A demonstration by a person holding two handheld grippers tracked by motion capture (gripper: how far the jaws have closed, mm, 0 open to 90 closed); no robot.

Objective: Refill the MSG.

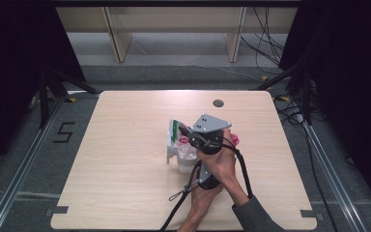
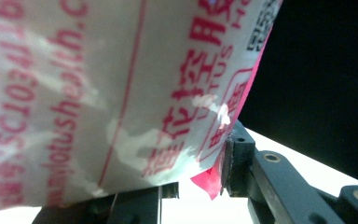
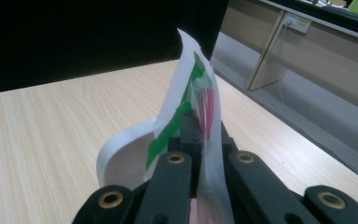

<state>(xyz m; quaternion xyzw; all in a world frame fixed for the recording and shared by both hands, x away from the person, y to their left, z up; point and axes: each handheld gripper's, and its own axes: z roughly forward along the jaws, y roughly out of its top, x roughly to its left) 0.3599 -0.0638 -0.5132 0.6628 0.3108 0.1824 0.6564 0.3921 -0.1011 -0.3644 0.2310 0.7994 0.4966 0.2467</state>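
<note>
Wood table (image 1: 125,183); both hand-held grippers, left (image 2: 200,186) & right (image 3: 200,140), clamp plastic packet (image 1: 178,145).

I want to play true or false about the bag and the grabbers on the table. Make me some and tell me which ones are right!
1. The right gripper is pinching the top edge of the plastic bag. True.
2. The bag has blue writing on it. False: the left gripper view shows red writing on white plastic, and the bag has a green stripe.
3. The table is made of light wood. True.
4. The left gripper is lying loose on the table, far from the bag. False: the bag sits right between its jaws, with one jaw against a bag edge.
5. The bag lies flat in the table's far corner. False: it is held up near the middle of the table.
</note>
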